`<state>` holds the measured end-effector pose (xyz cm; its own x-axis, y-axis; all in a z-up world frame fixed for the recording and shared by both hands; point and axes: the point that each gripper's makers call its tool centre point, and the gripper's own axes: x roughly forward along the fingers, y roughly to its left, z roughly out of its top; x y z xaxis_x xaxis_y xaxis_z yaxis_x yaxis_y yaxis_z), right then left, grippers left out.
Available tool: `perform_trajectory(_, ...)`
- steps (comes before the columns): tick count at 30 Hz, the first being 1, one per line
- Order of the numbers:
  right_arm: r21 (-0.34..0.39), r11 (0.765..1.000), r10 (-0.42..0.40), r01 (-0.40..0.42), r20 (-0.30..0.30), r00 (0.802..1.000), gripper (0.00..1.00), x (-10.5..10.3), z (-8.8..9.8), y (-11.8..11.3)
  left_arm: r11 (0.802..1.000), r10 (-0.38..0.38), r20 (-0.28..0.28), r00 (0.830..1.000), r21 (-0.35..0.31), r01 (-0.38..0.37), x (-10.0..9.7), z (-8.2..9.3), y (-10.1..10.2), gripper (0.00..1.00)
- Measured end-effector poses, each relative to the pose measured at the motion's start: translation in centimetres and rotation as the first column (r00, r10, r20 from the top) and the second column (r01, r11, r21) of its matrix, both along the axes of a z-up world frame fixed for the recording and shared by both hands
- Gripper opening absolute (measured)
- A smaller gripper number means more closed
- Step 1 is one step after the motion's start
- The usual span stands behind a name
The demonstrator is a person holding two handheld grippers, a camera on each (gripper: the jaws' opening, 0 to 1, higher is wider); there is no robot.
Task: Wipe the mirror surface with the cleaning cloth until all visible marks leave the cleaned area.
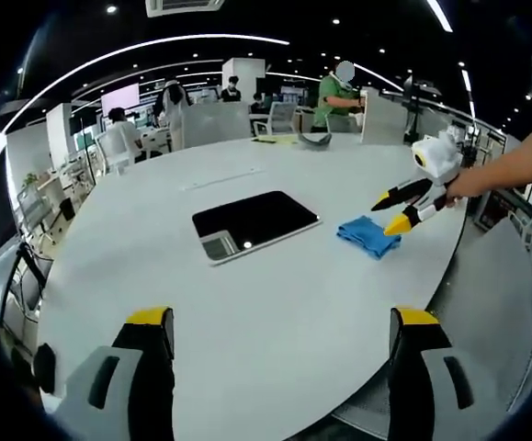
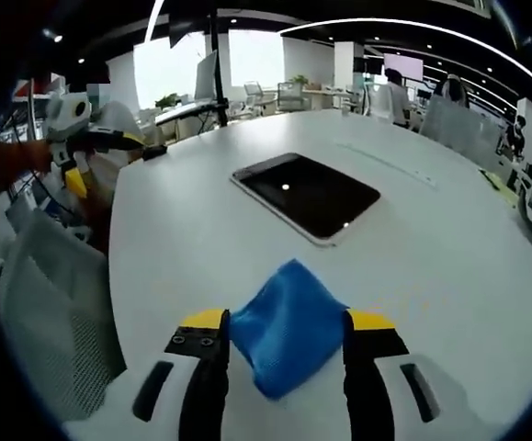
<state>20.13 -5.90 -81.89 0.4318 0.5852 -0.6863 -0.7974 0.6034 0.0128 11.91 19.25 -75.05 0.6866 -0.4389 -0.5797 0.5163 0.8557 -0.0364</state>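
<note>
The mirror [image 1: 255, 224] lies flat near the middle of the tabletop [image 1: 247, 322] — the cleaning cloth [image 1: 367, 235] sits on the same surface just to its right, apart from it, between the right hand-held gripper's [image 2: 284, 335] jaws.

Blue cloth [image 2: 284, 326], dark mirror [image 2: 307, 194], white table [image 1: 247, 303], yellow-tipped black claw [image 2: 284, 326].

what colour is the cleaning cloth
Blue. The cleaning cloth shows best in the right gripper view, between that gripper's jaws.
</note>
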Motion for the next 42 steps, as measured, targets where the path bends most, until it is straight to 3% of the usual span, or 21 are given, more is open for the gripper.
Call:
perform_trajectory(15, -0.082, 0.996, 0.015, -0.018, -0.041, 0.999, 0.25, 0.8, -2.5, 0.3, 1.000, -0.004, -0.009, 1.000, 0.005, 0.004, -0.3, -0.2, -0.1, 0.98)
perform_trajectory(22, -0.118, 0.993, 0.019, -0.026, -0.064, 0.998, 0.22, 1.1, -3.4, 0.1, 1.000, 0.008, -0.006, 1.000, 0.007, -0.008, -0.4, -0.1, 0.5, 0.98)
perform_trajectory(32, -0.141, 0.989, 0.026, -0.034, -0.061, 0.998, 0.18, 0.9, -3.3, 0.2, 1.000, 0.018, -0.007, 1.000, 0.005, -0.018, -0.5, -0.2, 1.0, 0.97)
perform_trajectory(42, -0.114, 0.993, -0.024, 0.011, -0.113, 0.993, 0.06, 1.4, -3.3, 0.0, 1.000, 0.027, -0.005, 1.000, -0.001, -0.027, -0.8, -0.1, 1.1, 0.97)
